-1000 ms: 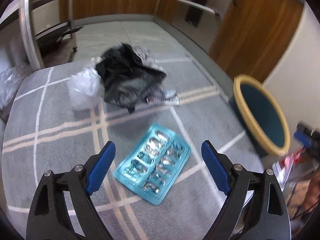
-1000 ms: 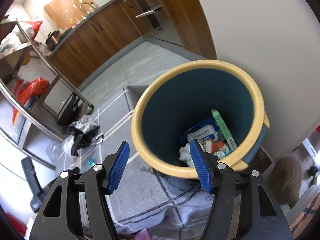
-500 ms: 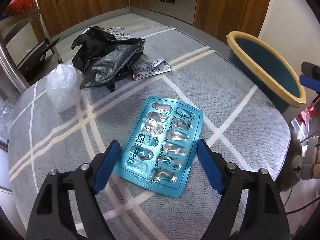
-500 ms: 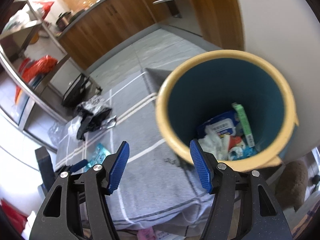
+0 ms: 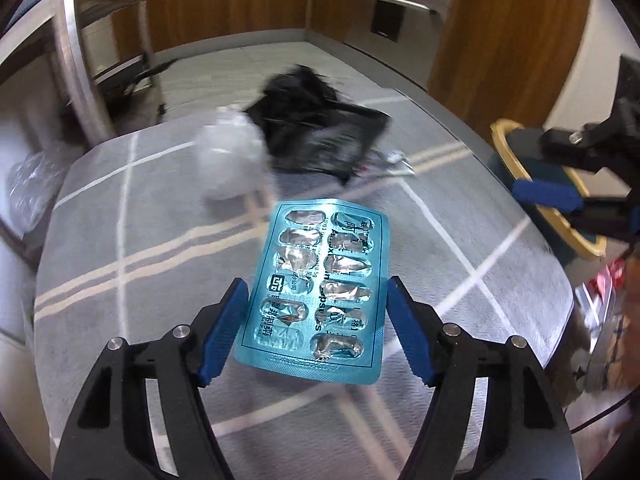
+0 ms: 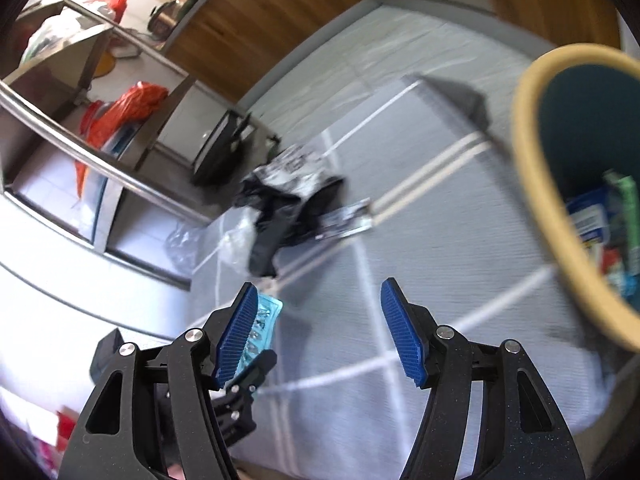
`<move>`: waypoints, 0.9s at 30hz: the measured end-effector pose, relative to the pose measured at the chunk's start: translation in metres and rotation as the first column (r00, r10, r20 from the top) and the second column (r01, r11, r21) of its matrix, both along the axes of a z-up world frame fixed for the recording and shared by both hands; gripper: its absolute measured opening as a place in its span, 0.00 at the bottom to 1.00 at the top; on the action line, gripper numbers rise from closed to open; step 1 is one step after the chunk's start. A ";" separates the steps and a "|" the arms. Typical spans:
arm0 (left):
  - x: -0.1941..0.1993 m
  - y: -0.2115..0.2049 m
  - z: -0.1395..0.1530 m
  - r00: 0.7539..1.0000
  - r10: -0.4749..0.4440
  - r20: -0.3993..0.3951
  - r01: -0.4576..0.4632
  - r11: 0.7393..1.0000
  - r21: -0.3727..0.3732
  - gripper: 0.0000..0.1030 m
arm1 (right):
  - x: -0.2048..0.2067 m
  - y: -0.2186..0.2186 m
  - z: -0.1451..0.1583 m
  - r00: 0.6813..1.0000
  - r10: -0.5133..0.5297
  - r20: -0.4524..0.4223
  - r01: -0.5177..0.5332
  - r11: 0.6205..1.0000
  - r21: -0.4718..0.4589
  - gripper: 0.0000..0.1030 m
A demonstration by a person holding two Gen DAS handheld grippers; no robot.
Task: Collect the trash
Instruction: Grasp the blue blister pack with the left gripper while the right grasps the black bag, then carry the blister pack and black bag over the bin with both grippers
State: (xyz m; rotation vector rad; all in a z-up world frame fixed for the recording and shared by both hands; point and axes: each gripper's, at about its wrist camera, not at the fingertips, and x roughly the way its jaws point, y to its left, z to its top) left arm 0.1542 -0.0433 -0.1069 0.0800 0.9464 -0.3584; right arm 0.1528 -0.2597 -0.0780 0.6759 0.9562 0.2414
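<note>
A teal empty blister pack [image 5: 318, 292] is held between the blue pads of my left gripper [image 5: 316, 328], lifted off the grey striped rug [image 5: 120, 320]. It also shows in the right wrist view [image 6: 262, 328]. My right gripper [image 6: 320, 332] is open and empty above the rug. A black plastic bag [image 5: 316, 132], a clear crumpled bag [image 5: 230, 160] and a flat wrapper [image 5: 386, 162] lie farther on the rug. The yellow-rimmed teal bin [image 6: 532, 184] stands at the right and holds several pieces of trash.
A steel shelf frame [image 5: 80, 60] stands at the left with a clear bag [image 5: 28, 184] beside it. Wooden cabinets [image 5: 500, 32] line the back. Red bags [image 6: 124, 108] sit on shelves in the right wrist view.
My left gripper has closed on the blister pack and raised it off the rug. My right gripper has swung left, away from the bin, over the rug.
</note>
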 end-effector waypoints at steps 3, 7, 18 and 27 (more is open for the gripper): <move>0.003 0.017 0.004 0.998 0.063 0.000 -0.063 0.998 -0.025 0.67 | 0.017 0.016 -0.008 1.000 0.008 -0.012 -0.007 0.998 0.067 0.64; 0.005 0.040 0.009 0.987 0.159 -0.005 -0.159 0.986 -0.043 0.67 | 0.038 0.029 -0.018 1.000 0.000 -0.023 0.004 0.988 0.151 0.64; 0.002 0.079 0.020 0.950 0.309 -0.047 -0.312 0.932 -0.182 0.67 | 0.077 0.056 -0.043 0.997 0.040 -0.073 -0.031 0.992 0.124 0.27; -0.001 0.077 0.029 0.947 0.322 -0.022 -0.319 0.926 -0.203 0.67 | 0.063 0.052 -0.016 0.998 0.062 0.016 -0.064 0.993 0.103 0.05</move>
